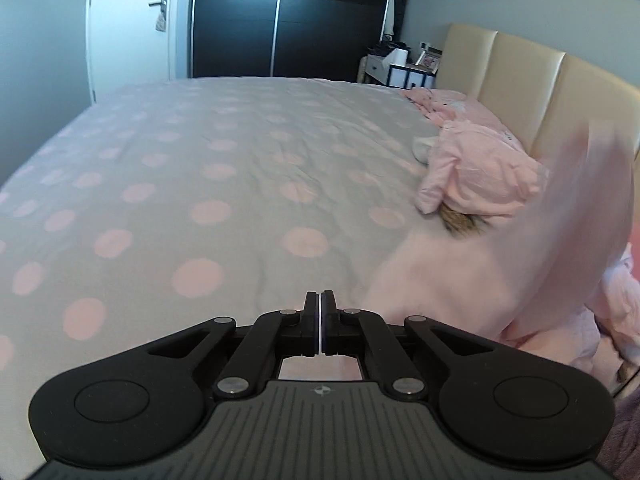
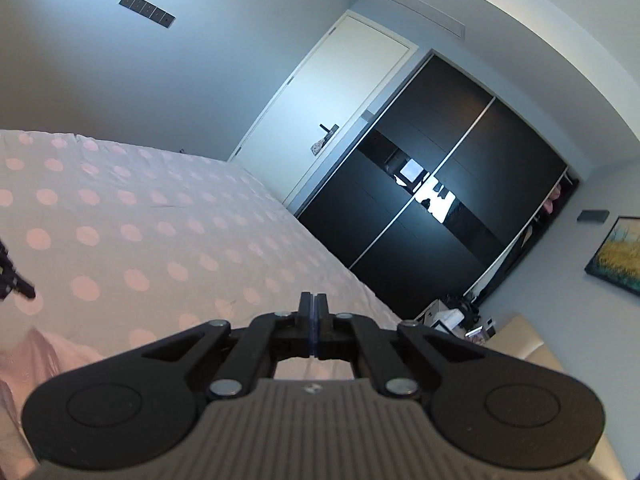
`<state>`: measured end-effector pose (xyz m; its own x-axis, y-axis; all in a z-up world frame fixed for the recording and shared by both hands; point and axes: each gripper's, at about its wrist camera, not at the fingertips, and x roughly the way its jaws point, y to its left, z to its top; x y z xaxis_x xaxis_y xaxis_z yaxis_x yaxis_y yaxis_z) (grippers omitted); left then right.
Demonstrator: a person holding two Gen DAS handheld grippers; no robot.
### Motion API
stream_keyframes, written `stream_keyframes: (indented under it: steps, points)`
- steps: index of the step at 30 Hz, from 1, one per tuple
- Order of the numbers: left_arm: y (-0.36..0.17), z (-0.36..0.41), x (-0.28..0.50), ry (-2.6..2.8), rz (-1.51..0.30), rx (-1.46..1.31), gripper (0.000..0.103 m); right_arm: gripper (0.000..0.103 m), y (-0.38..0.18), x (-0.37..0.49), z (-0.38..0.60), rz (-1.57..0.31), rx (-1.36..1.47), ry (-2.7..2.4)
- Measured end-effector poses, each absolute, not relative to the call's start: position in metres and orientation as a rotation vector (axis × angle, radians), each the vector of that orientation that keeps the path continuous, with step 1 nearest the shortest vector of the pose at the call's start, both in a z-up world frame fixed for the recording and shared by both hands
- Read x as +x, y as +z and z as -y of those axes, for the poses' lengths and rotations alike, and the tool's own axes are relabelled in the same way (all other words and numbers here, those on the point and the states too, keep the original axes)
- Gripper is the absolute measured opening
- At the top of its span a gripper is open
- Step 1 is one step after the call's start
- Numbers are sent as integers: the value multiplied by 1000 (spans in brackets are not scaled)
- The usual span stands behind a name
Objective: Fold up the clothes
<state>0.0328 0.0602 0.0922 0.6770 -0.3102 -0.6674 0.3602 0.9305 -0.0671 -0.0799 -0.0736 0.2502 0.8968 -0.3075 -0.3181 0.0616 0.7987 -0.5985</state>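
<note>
My left tongs (image 1: pixel 321 300) are closed tight, pads pressed together; I cannot tell whether any cloth is caught between them. A pale pink soft garment (image 1: pixel 460 280) is lifted and blurred just to their right, over the grey bedspread with pink polka dots (image 1: pixel 180 152). Beyond it a crumpled heap of pink clothes (image 1: pixel 480 172) lies near the cream padded headboard (image 1: pixel 520 76). My right tongs (image 2: pixel 313 302) are closed too, empty as far as I can see, aimed towards the black sliding-door wardrobe (image 2: pixel 440 200).
</note>
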Motion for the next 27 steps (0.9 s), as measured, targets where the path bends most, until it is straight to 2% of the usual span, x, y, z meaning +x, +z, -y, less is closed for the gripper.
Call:
stream_keyframes:
  steps: [10,13,15,17,21,27]
  points:
    - [61,-65,25,-454,-836,161,1,2,113,-96,81,-713,-540,-37]
    - [47,-54,31,-482,-850,205,12,7,73,-106,75,-764,-540,20]
    - [36,-48,38,-488,-863,225,16,15,46,-113,67,-797,-544,65]
    - [26,-43,46,-491,-879,235,16,22,15,-119,55,-831,-558,110]
    - [11,-33,55,-520,-886,253,16,27,-38,-126,32,-876,-614,173]
    - [-4,-19,67,-552,-878,310,20,42,-94,-132,12,-898,-896,236]
